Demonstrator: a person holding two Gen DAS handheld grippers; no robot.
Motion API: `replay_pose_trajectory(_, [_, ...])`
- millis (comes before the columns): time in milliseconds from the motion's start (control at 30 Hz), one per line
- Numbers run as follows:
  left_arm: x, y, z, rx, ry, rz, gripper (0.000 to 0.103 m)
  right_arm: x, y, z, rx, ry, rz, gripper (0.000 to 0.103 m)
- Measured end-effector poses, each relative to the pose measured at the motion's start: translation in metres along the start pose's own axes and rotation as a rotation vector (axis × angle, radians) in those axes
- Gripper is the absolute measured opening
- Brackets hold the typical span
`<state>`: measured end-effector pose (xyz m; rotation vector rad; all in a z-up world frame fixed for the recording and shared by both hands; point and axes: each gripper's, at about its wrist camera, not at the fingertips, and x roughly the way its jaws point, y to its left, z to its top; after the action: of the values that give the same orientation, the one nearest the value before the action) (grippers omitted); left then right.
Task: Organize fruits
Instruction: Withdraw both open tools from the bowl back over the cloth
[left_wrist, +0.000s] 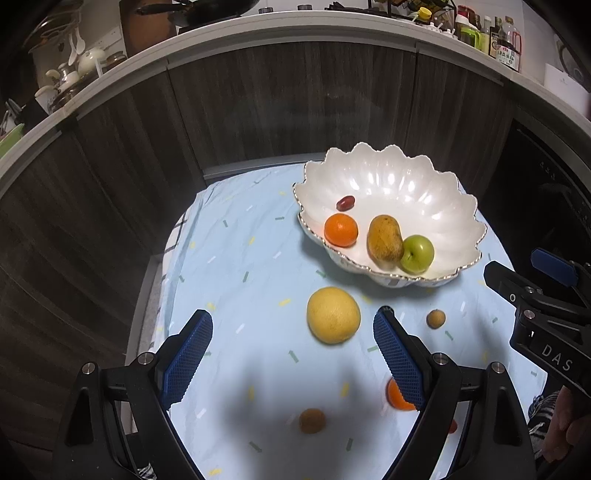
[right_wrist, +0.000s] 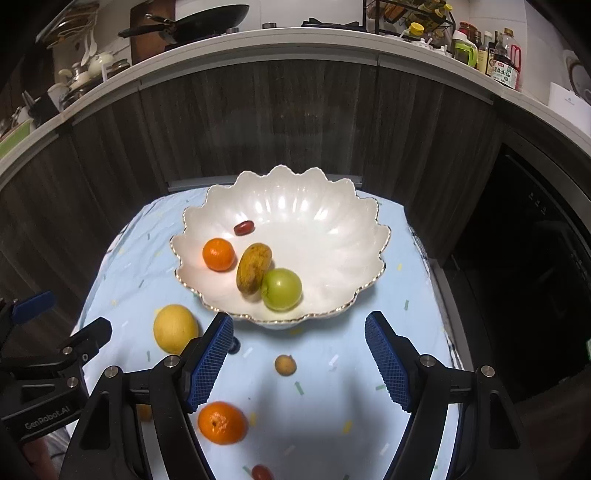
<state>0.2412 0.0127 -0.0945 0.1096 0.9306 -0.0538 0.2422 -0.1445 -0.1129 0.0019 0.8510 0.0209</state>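
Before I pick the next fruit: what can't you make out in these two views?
- Loose orange, left wrist view: mostly hidden behind the left gripper's right finger.
- Small red fruit, right wrist view: cut off by the bottom edge; kind unclear.
- Dark object beside the yellow fruit, right wrist view: mostly behind the right gripper's left finger.
- Brown fruit, left wrist view: blurred, in shadow.

Dark wood-grain cabinet fronts (right_wrist: 295, 122) run under a pale countertop (right_wrist: 280, 40) crowded with bottles (right_wrist: 502, 62) and a pan (right_wrist: 199, 22).
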Motion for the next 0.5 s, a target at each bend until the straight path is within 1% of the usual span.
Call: replay_pose_trajectory(500, [0.001, -0.001, -0.03, 0.019, 0.032, -0.011, 0.089, -0.001, 0.006, -0.028, -0.016, 0.049, 0.01, 0.074])
